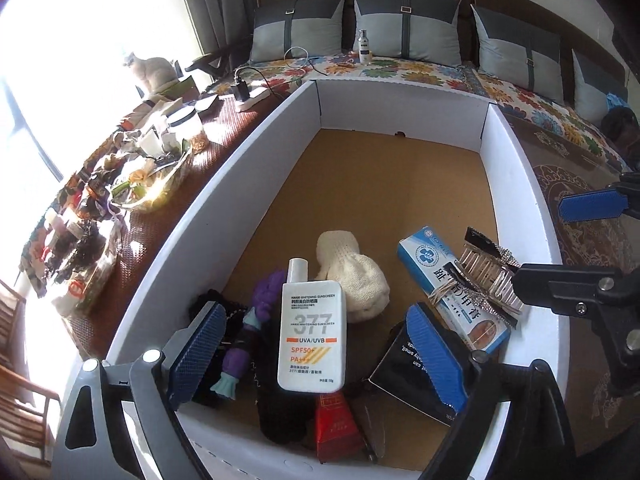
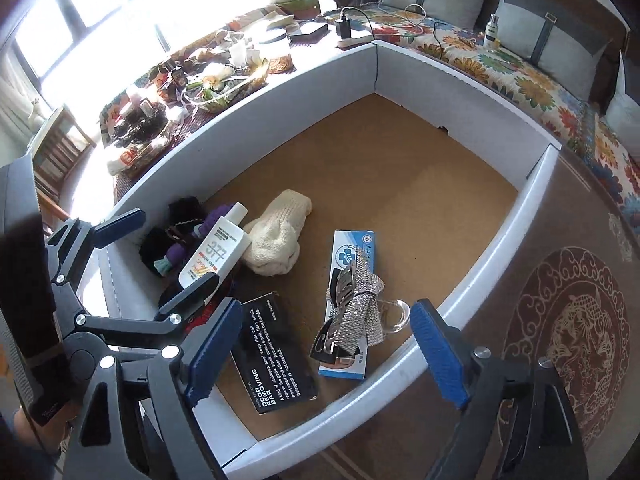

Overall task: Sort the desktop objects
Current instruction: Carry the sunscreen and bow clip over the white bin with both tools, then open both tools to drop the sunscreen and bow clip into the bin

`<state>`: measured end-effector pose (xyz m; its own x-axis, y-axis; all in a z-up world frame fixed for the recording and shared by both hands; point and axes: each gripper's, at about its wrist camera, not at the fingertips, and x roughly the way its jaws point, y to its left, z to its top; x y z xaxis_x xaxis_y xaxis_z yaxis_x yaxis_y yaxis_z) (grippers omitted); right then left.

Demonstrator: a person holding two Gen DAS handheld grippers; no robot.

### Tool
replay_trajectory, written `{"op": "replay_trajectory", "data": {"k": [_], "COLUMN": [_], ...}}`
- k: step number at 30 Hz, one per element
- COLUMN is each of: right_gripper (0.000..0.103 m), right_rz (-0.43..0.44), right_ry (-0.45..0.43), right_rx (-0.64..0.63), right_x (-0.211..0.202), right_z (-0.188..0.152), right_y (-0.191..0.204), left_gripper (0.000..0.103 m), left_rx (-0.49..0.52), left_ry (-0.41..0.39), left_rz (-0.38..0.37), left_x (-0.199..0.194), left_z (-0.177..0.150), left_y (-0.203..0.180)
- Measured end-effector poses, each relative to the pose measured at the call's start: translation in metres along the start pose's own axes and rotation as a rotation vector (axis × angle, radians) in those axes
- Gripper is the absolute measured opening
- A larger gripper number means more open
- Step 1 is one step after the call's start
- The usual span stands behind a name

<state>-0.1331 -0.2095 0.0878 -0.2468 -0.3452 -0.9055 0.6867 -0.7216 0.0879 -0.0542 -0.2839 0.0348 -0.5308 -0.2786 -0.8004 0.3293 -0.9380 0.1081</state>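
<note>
A white-walled tray [image 1: 192, 216] with a brown cork-like floor carries the things, all gathered toward its near end. The white sunscreen bottle [image 1: 312, 332] lies flat near the near-left corner, its long axis running from the near wall toward the far wall, cap pointing to the far end; it rests partly on a purple toy [image 1: 256, 320] and dark items beside the left wall. Just beyond its cap lies a cream knitted mitten [image 1: 356, 280], its long axis slanting toward the far left. A blue-and-white box [image 2: 350, 304] lies near the right wall, its long axis roughly parallel to that wall, and a sparkly silver hair clip [image 2: 356, 312] lies on top of it, slanted across the box. A black box with white lettering [image 2: 272, 352] lies by the near wall between the bottle and the blue box, its long axis pointing from the near wall inward. A red packet [image 1: 336, 424] sits against the near wall below the bottle. The left gripper [image 1: 316, 360] hangs over the bottle with its blue pads spread wide apart, nothing clamped between them. The right gripper [image 2: 324, 356] hangs over the near-right part of the tray above the hair clip and black box, its jaws likewise wide apart and holding nothing. Beyond the left wall, the counter [image 1: 224, 128] holds cluttered jars and wrappers.
</note>
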Motion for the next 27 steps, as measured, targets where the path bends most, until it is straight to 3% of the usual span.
{"op": "replay_trajectory", "data": {"k": [4, 6, 11, 16, 20, 23, 25, 27], "right_gripper": [0.095, 0.098, 0.101, 0.101, 0.101, 0.101, 0.101, 0.101], "right_rz": [-0.067, -0.11, -0.164, -0.15, -0.171, -0.194, -0.2, -0.199], "right_ry": [-0.025, -0.056, -0.156, -0.161, -0.196, -0.211, -0.214, -0.218], "right_rx": [-0.014, -0.012, 0.026, 0.083, 0.069, 0.054, 0.048, 0.044], "right_x": [-0.02, -0.032, -0.059, -0.068, -0.072, -0.073, -0.073, -0.073], "right_z": [0.001, 0.001, 0.001, 0.002, 0.002, 0.001, 0.001, 0.0], "right_y": [-0.004, -0.005, -0.003, -0.002, 0.001, 0.005, 0.006, 0.008], "left_gripper": [0.103, 0.103, 0.103, 0.103, 0.103, 0.103, 0.103, 0.103], "left_rx": [-0.105, -0.138, -0.147, -0.105, -0.102, -0.093, -0.106, -0.165], "left_ry": [-0.014, -0.026, -0.058, -0.091, -0.128, -0.108, -0.088, -0.067], "left_rz": [-0.132, -0.158, -0.097, -0.074, 0.05, 0.166, 0.116, 0.018], "left_x": [-0.016, -0.025, -0.046, -0.064, -0.076, -0.075, -0.072, -0.07], "left_z": [0.004, 0.006, 0.011, 0.01, 0.005, 0.001, -0.003, -0.007], "left_y": [0.005, 0.005, 0.007, 0.01, 0.013, 0.012, 0.016, 0.024]}}
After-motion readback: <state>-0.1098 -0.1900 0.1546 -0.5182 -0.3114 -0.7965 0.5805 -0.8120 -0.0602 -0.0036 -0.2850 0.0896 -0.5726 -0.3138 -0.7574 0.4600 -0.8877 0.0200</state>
